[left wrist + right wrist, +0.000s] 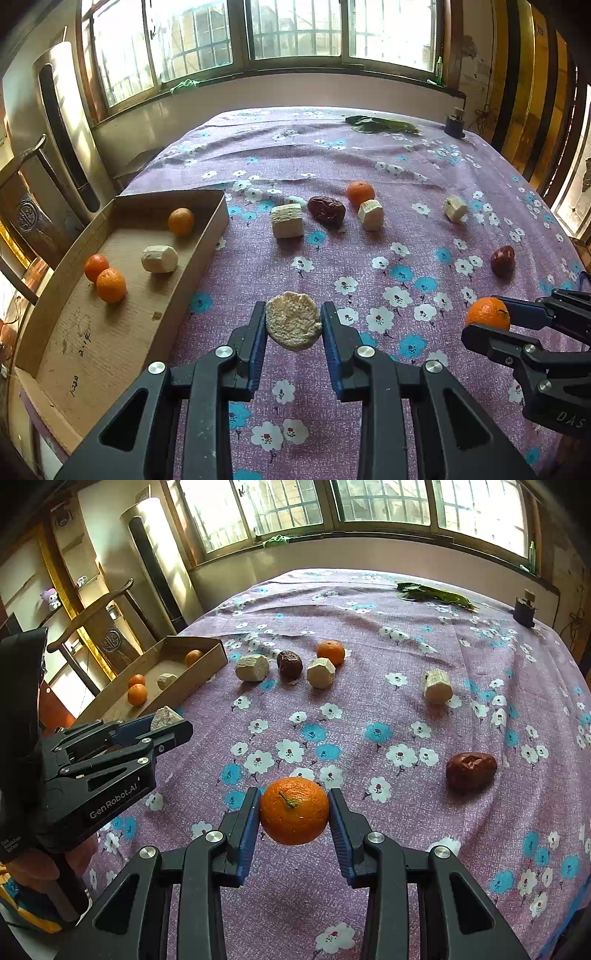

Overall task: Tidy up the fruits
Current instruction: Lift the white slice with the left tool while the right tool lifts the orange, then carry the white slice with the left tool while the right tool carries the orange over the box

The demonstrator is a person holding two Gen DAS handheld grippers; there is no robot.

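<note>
My left gripper is shut on a pale peeled fruit chunk, held above the floral tablecloth just right of the cardboard tray. Inside the tray lie three tangerines and one pale chunk. My right gripper is shut on a tangerine, lifted off the cloth; the same tangerine shows at the right in the left wrist view. On the cloth farther back lie a tangerine, pale chunks and two dark red dates.
Green leaves and a small dark bottle sit at the table's far edge under the windows. A wooden chair and a tall appliance stand left of the table. A hand holds the left gripper.
</note>
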